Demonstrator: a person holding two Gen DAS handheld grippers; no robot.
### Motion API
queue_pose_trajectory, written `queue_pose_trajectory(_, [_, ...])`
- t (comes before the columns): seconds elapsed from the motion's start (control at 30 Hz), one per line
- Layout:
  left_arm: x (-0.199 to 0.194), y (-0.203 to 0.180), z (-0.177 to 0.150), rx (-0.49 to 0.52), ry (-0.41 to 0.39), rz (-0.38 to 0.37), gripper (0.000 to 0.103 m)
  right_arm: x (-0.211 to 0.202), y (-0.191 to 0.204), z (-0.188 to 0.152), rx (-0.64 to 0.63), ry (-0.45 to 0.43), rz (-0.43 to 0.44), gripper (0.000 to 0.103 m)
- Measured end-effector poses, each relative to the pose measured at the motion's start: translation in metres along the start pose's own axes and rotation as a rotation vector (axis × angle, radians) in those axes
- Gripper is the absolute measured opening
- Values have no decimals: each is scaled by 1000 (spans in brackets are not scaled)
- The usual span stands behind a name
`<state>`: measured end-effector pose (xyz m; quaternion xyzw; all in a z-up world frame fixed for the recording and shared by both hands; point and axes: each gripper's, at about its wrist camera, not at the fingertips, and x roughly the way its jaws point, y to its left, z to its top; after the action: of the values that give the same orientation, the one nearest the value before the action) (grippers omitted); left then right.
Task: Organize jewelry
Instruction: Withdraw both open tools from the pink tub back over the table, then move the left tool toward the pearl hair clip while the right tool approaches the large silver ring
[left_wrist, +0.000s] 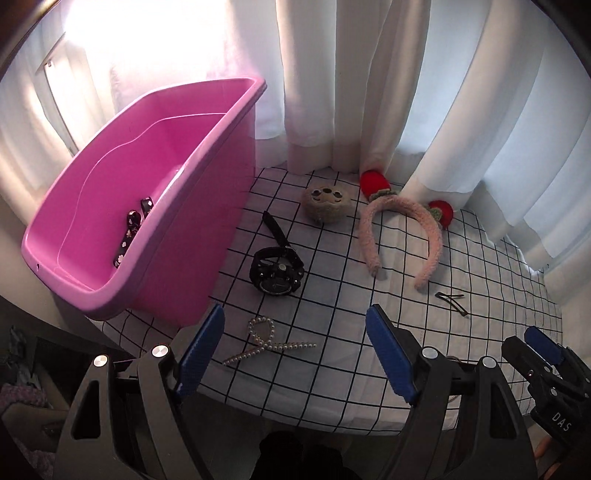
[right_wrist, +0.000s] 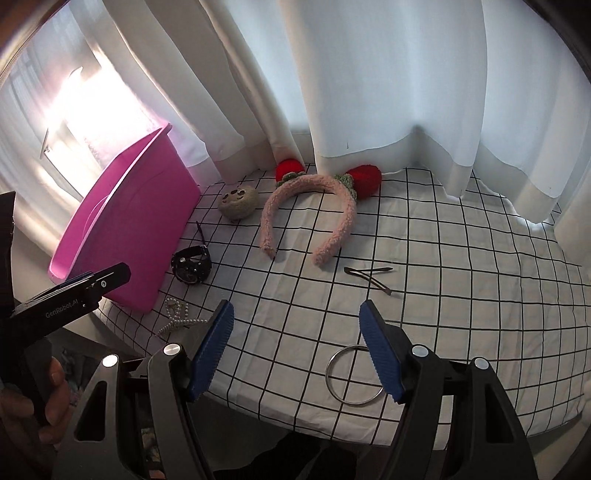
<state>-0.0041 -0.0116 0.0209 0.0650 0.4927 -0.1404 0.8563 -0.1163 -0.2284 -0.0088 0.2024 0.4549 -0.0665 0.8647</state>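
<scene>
On the grid-patterned cloth lie a black watch (left_wrist: 277, 266), a pearl hair clip (left_wrist: 266, 341), a fuzzy beige clip (left_wrist: 325, 205), a pink fluffy headband with red strawberries (left_wrist: 400, 229), two thin hairpins (left_wrist: 452, 302) and a silver bangle (right_wrist: 352, 376). A pink tub (left_wrist: 110, 206) stands at the left with a dark patterned strap (left_wrist: 129, 232) inside. My left gripper (left_wrist: 295, 347) hovers open above the pearl clip, holding nothing. My right gripper (right_wrist: 295, 347) hangs open near the front edge; the bangle lies partly behind its right finger.
White curtains (right_wrist: 369, 92) hang along the back and right of the table and rest on the cloth. The table's front edge (right_wrist: 295, 424) lies just ahead of both grippers. A hand (right_wrist: 48, 398) holds the left gripper's handle at the lower left.
</scene>
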Motion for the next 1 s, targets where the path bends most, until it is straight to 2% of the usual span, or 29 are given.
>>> queue_pose_trajectory(1.0, [47,-9,-33,73,87,38,77,29,-23,-52,60,45,-48,67])
